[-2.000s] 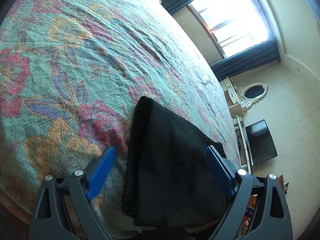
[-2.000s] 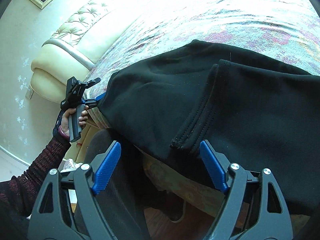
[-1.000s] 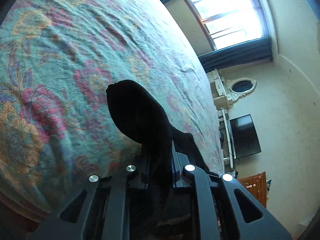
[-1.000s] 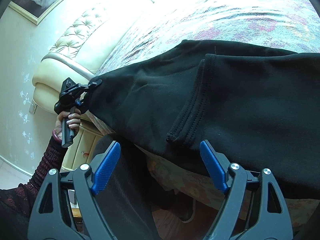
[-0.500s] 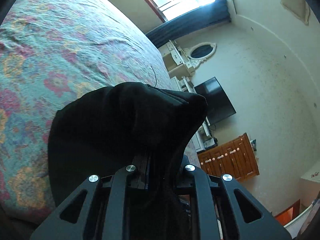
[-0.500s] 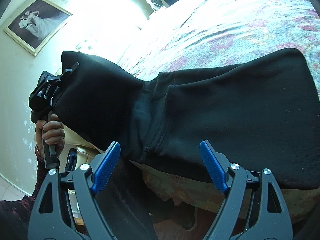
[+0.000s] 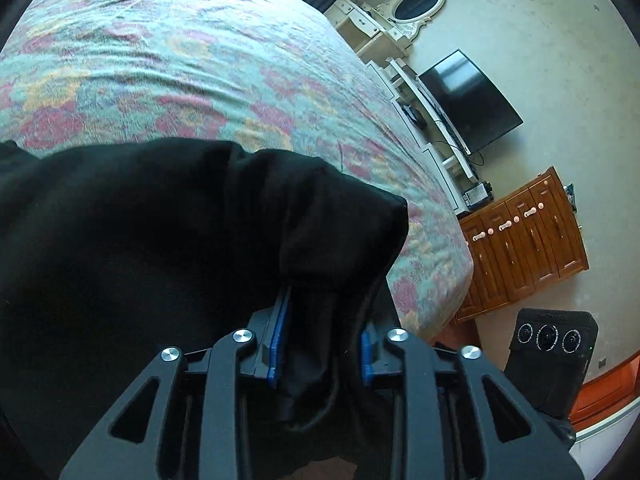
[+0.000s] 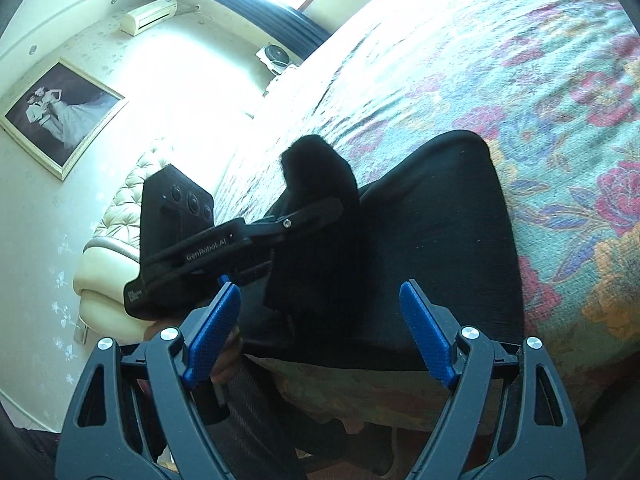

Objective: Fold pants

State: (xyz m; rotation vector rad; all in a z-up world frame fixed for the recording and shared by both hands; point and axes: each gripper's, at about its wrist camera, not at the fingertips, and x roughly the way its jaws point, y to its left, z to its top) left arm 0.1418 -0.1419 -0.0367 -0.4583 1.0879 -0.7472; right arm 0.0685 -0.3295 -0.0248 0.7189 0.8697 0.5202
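Note:
The black pants lie folded over on the floral bedspread near the bed's front edge. My left gripper is shut on a bunched end of the pants and holds it up over the rest of the cloth. The same gripper shows in the right wrist view, over the left part of the pants. My right gripper is open and empty, just before the bed's edge, with the pants' near edge between its blue pads.
The bedspread runs far beyond the pants. A TV, a white dresser with an oval mirror and a wooden cabinet stand past the bed's end. A cream tufted headboard is at the left.
My left gripper closed on the pants' end, lifted it and carried it across over the other half, close to my right gripper. The right gripper stayed open.

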